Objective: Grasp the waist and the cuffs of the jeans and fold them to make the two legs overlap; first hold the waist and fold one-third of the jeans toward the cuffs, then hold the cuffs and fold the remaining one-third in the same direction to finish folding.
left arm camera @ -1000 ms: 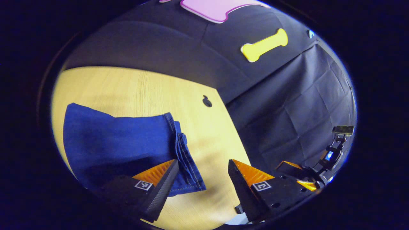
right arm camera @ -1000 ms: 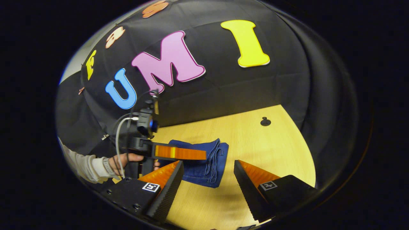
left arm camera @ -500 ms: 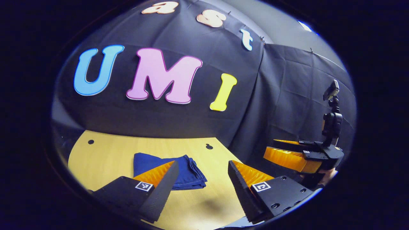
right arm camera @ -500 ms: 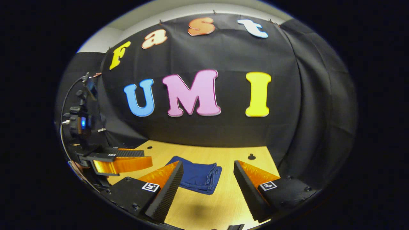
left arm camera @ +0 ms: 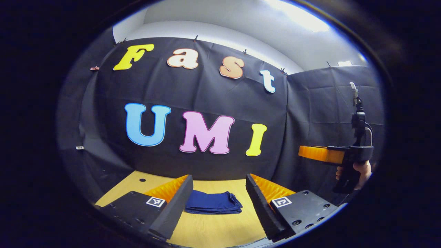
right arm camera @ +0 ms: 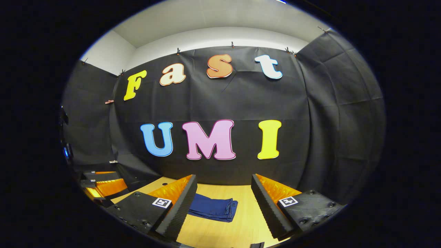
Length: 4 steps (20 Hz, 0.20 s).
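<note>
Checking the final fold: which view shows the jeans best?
Left gripper view: the folded jeans lie between the open fingers, stacked edges visible. Right gripper view shows the jeans too, partly hidden behind one finger.

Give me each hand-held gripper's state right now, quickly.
Left hand-held gripper: open, holding nothing; the folded jeans lie on the table.
Right hand-held gripper: open, holding nothing.

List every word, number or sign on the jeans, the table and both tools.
Jeans: no text or label shows.
Table: no text.
Left tool: square black-and-white markers, a pattern, no words or numbers.
Right tool: the same kind of square markers, nothing to read.
</note>
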Motion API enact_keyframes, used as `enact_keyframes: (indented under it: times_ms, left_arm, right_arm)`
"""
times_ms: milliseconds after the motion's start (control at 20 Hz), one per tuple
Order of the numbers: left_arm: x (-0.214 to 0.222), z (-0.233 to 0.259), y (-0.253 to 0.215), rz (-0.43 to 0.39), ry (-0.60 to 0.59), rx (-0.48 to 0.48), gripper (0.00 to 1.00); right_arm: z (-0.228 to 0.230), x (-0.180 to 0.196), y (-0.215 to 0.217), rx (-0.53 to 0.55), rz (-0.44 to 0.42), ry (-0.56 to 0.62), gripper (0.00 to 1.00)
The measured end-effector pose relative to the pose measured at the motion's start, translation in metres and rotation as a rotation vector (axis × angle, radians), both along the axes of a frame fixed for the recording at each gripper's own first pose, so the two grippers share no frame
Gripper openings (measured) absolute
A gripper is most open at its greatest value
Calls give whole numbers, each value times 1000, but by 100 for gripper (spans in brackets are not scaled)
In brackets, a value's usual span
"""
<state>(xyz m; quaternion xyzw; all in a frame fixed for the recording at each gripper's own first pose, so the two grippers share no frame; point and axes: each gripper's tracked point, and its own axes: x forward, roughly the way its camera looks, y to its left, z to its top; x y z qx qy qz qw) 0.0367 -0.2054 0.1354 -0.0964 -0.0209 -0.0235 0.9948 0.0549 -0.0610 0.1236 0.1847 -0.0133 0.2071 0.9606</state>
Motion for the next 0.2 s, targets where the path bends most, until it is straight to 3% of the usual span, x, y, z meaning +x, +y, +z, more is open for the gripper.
enact_keyframes:
  times_ms: [200]
  left_arm:
    - [-16, 10, 12, 29, -40, -31, 96]
  right_arm:
    - [23, -15, -3, -48, -15, -77, 96]
